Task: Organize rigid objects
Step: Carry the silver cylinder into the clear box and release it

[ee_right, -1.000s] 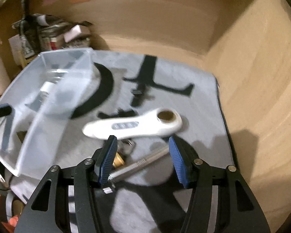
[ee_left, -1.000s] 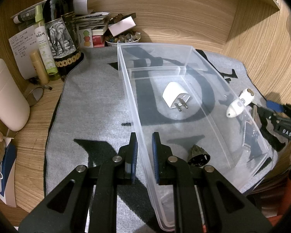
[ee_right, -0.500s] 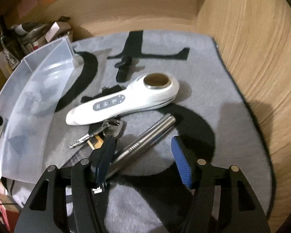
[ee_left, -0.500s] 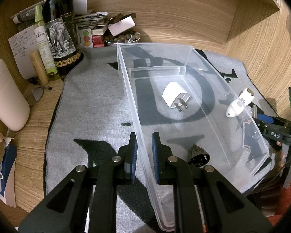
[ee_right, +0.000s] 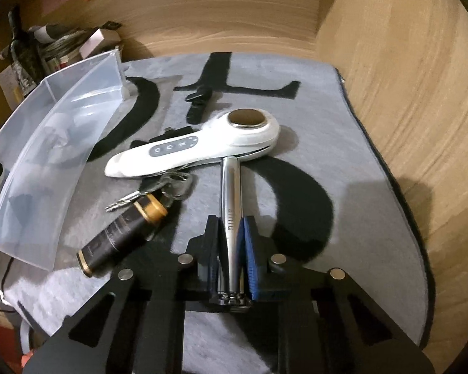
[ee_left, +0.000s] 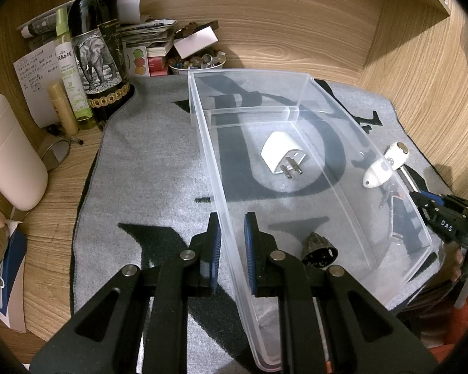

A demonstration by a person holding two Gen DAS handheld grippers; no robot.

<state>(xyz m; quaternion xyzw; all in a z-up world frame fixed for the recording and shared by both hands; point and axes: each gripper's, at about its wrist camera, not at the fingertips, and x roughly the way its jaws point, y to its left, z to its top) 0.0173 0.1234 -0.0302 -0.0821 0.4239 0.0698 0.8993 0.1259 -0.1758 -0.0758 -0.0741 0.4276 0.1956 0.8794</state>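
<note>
A dark wine bottle [ee_left: 95, 59] with an elephant label stands at ten o'clock on the wooden desk [ee_left: 51, 205], a green spray bottle [ee_left: 68, 71] just beside it. Behind them lie stacked papers [ee_left: 146, 29] and a small bowl of stones [ee_left: 198, 62]. A grey mat [ee_left: 146, 162] with black lettering covers the middle.

Left claw [ee_left: 231, 243] apparently clamped; right claw [ee_right: 231, 243] clamped.

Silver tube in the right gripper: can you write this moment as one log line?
right gripper shut on silver tube | left gripper astride clear box wall | box holds white plug, dark cap
</note>
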